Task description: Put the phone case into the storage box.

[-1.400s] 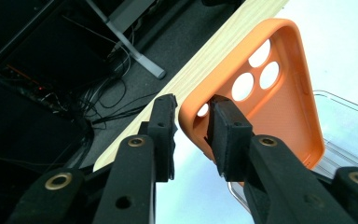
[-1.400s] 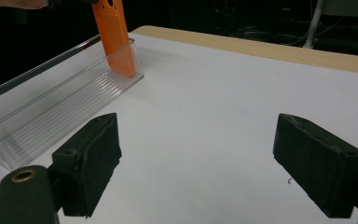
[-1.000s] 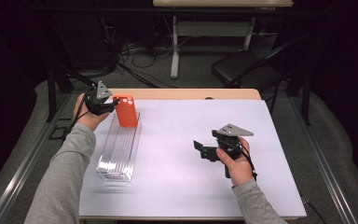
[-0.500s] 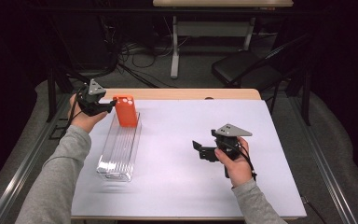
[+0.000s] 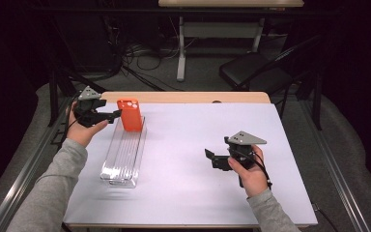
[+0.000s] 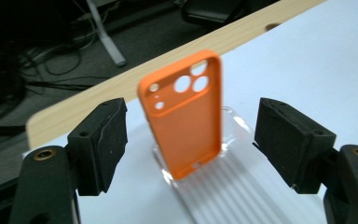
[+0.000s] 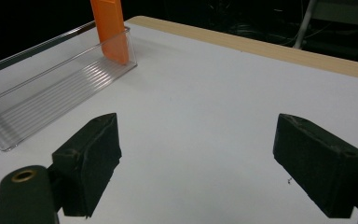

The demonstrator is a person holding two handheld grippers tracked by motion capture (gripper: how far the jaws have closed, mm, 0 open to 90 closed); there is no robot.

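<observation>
Backing off toward nine o'clock, the left gripper has released the orange phone case, which stands upright in the clear tray; the right gripper hovers spread over the bench.

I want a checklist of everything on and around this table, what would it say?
Surface: white table top with a wooden far edge.
Job's things: orange phone case standing upright at the far end of a clear ribbed plastic tray.
Clutter: nothing seen.
Grippers: left gripper open, jaws either side of the case, not touching; right gripper open over bare table.
Cables: tangled on the floor beyond the table.
Surroundings: black chair, dark room.
</observation>
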